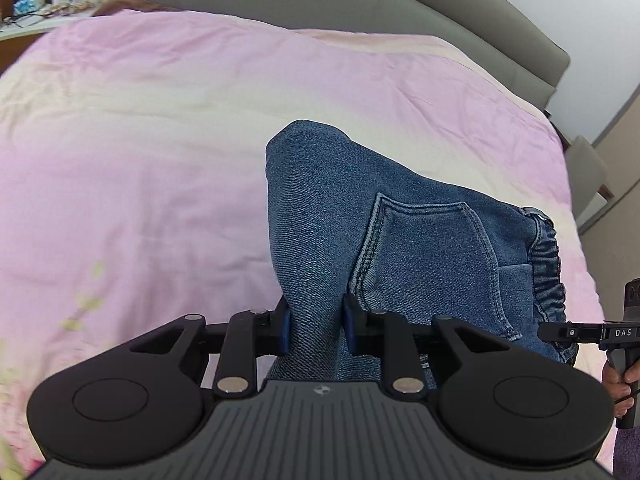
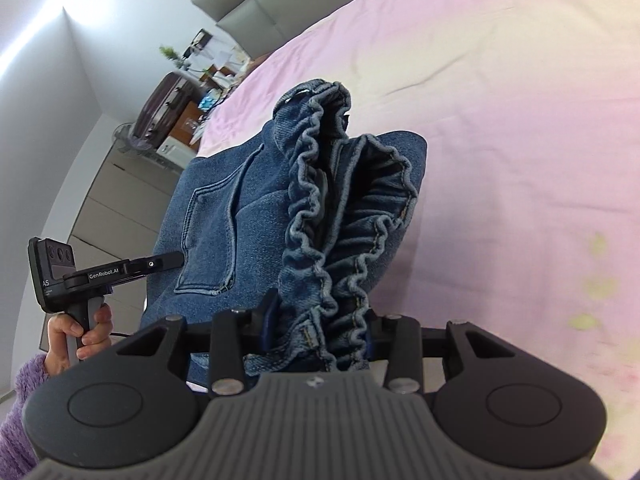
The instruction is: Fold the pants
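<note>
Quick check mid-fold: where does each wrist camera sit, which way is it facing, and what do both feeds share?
Left wrist: rides on the left claw, facing across the pink bed to the grey headboard; its own fingers pinch the jeans; the right hand shows at the edge.
Right wrist: rides on the right claw, facing along the elastic waistband toward a suitcase; the left hand shows.
Shared: the jeans' back pocket, bed, headboard.
</note>
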The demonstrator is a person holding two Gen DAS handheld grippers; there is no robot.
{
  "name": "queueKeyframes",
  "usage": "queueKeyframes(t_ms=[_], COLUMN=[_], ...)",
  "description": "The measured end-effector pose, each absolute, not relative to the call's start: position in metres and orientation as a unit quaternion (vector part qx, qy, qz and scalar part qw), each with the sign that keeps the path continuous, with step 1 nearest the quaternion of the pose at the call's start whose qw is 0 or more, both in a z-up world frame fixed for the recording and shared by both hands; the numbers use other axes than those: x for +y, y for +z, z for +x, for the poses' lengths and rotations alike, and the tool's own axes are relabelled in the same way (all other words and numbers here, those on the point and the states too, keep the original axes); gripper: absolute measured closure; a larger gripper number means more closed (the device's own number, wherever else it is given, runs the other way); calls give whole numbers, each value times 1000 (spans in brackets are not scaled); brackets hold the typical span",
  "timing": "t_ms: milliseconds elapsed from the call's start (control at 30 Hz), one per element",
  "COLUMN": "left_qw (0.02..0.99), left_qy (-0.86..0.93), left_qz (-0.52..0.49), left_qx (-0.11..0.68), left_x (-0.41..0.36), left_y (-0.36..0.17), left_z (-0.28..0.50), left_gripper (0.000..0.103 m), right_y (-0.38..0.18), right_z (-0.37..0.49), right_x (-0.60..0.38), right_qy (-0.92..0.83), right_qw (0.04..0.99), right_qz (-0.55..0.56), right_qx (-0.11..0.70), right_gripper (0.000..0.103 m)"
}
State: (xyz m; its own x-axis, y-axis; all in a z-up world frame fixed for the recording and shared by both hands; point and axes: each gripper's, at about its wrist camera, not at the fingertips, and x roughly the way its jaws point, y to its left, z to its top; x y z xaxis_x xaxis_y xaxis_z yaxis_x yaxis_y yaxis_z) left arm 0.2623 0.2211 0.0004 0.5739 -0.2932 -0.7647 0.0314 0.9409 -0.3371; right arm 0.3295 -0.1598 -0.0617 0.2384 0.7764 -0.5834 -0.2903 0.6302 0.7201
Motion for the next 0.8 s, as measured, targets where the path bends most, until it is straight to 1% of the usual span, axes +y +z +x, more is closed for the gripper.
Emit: queueKeyframes(t_ms=[200,400,667,733,800], left_qw=[878,875,863,862,863], left_qy=[-54,-38,-42,-45,-46], left_qz=[-138,-148,-164,-165,-146], left_qx=[456,459,475,477,481], left_x=[251,278,291,288,283], left_y=[-10,-37,-95,-106,-116], left_z=[268,283,300,302,307], left_gripper=[76,76,76,75,71], right_y=[-83,-110,-153,-161,-168], right_z=[337,344,347,344,344], right_x=[-76,-17,23,25,27], right_qy=[383,390,374,376,368], right_qw=[732,729,730,731,729], right_qz=[234,223,199,191,188], right_qx=[512,517,536,537,546], right_gripper=[67,67,67,67,66])
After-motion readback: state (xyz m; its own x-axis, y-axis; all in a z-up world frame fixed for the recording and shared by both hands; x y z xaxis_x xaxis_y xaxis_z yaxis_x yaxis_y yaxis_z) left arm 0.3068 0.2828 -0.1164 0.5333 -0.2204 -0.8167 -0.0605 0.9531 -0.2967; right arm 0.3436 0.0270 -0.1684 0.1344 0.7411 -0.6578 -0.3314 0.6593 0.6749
